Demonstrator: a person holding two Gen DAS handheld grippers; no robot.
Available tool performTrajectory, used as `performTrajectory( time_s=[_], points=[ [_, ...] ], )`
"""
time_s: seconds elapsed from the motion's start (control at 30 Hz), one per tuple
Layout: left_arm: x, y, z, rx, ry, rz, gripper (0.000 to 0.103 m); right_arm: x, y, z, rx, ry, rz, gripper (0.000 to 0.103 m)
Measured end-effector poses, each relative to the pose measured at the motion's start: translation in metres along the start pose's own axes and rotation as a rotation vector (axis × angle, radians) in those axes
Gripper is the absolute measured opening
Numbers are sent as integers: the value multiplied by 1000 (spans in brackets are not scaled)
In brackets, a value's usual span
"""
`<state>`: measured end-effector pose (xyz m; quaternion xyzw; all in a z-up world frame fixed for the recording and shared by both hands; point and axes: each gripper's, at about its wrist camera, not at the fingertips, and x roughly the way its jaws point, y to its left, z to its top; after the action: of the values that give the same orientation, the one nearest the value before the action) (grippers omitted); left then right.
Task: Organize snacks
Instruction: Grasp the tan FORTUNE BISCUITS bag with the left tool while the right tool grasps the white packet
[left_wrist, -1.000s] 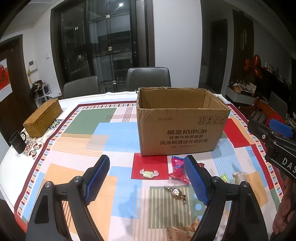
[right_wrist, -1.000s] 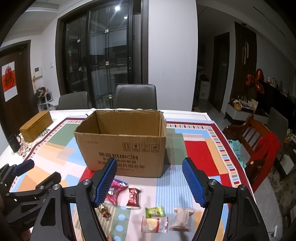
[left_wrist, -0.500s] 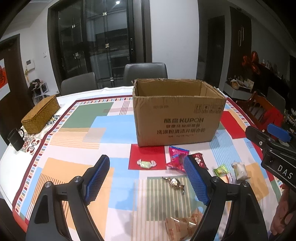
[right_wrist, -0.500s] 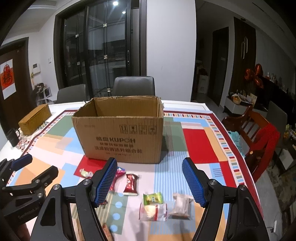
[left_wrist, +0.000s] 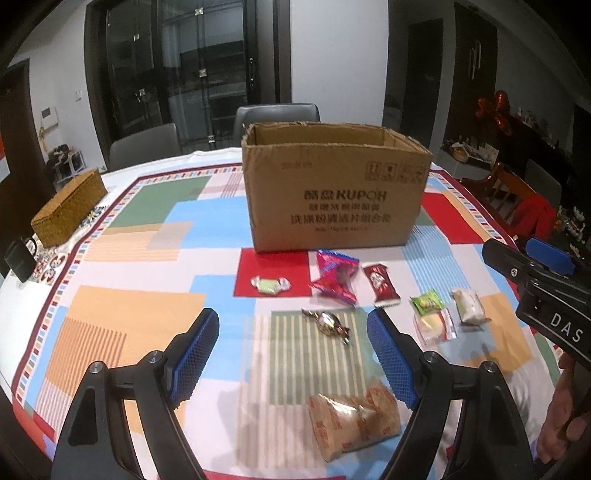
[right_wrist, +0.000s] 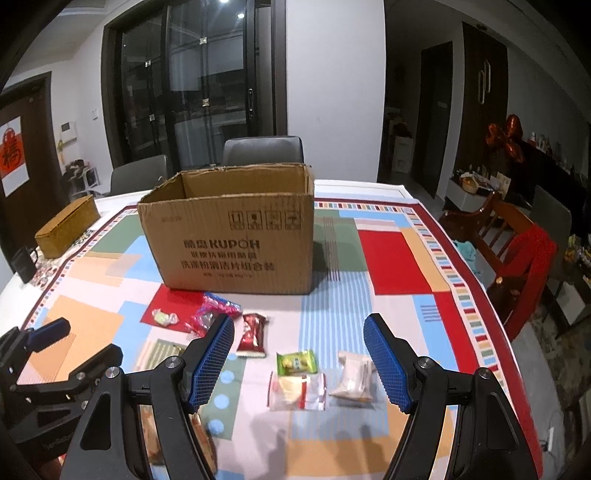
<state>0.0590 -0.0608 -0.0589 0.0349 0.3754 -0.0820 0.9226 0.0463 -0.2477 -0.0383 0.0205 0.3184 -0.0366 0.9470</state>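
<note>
An open cardboard box (left_wrist: 334, 199) (right_wrist: 232, 243) stands on the patterned tablecloth. Several wrapped snacks lie in front of it: a green-white candy (left_wrist: 270, 284), a red-pink packet (left_wrist: 335, 275), a dark red bar (left_wrist: 381, 285), a gold-foil candy (left_wrist: 328, 323), a green packet (right_wrist: 296, 361), a clear-wrapped biscuit (right_wrist: 298, 391), a white packet (right_wrist: 354, 376) and an orange-brown packet (left_wrist: 352, 415). My left gripper (left_wrist: 293, 360) is open and empty above the gold candy. My right gripper (right_wrist: 299, 363) is open and empty above the green packet.
A woven basket box (left_wrist: 70, 208) and a black mug (left_wrist: 20, 258) sit at the table's left edge. Grey chairs (left_wrist: 277, 118) stand behind the table, and a wooden chair with red cloth (right_wrist: 524, 254) stands at the right.
Both grippers have drawn back and risen from the box. More snacks now show in front of them, including the orange-brown packet. Both stay open.
</note>
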Motion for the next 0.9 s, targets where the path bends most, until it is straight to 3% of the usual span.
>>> performTrajectory(
  time_s=[0.43, 0.9],
  points=[
    [10, -21, -29, -36, 60, -28, 82, 7, -19, -26, 13, 38, -26, 73],
    [27, -36, -57, -74, 114, 11, 82, 34, -39, -48, -14, 83, -59, 73]
  ],
)
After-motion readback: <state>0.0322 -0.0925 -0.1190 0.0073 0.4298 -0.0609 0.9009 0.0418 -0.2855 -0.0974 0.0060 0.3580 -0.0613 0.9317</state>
